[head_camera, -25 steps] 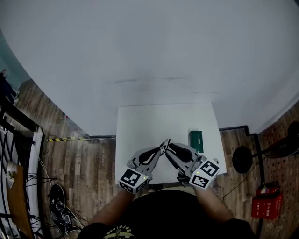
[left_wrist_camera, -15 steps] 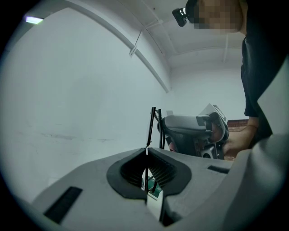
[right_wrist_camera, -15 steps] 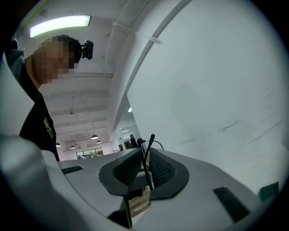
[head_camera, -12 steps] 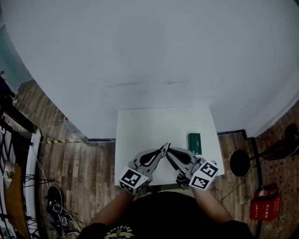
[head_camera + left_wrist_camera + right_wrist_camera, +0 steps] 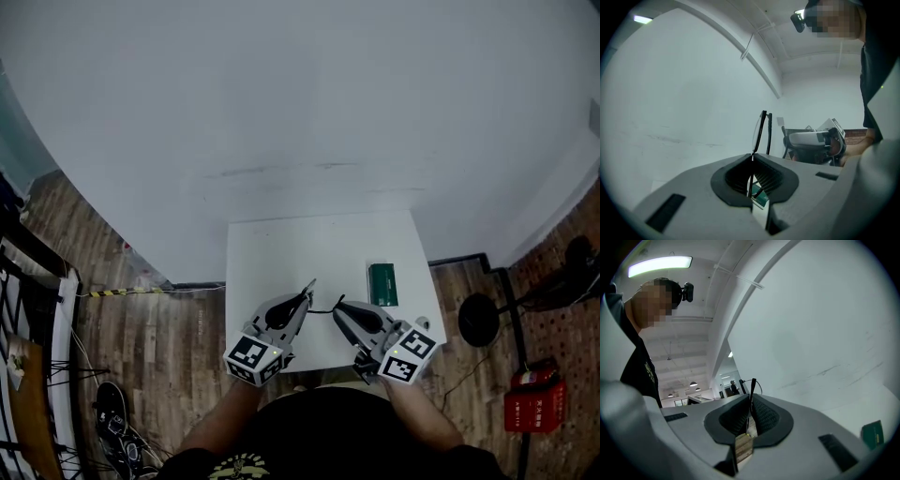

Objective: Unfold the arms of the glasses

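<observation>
Both grippers are held level, low over the near edge of the white table [image 5: 272, 253], and they converge toward each other at the tips. The left gripper [image 5: 309, 284] angles up and to the right in the head view. The right gripper [image 5: 337, 307] angles up and to the left. Each marker cube sits at the rear end, close to the person's body.

**Left gripper.** In the left gripper view, the left gripper [image 5: 752, 157] has its jaws together on the thin rim of the glasses [image 5: 762, 131]. The frame stands upright above the jaw tips, edge-on to the camera. The right gripper [image 5: 815, 143] shows just behind it.

**Right gripper.** In the right gripper view, the right gripper [image 5: 751, 399] has just been closing. Its jaws are now nearly together, with the dark temple arm [image 5: 753, 387] pinched between the ribbed pads. The arm projects upward past the tips.

**Task object.** The glasses [image 5: 323, 307] are suspended between the two gripper tips, above the table, and appear as a thin dark line in the head view.

A green case [image 5: 382, 284] lies flat on the table to the right of the grippers, apart from both.
</observation>
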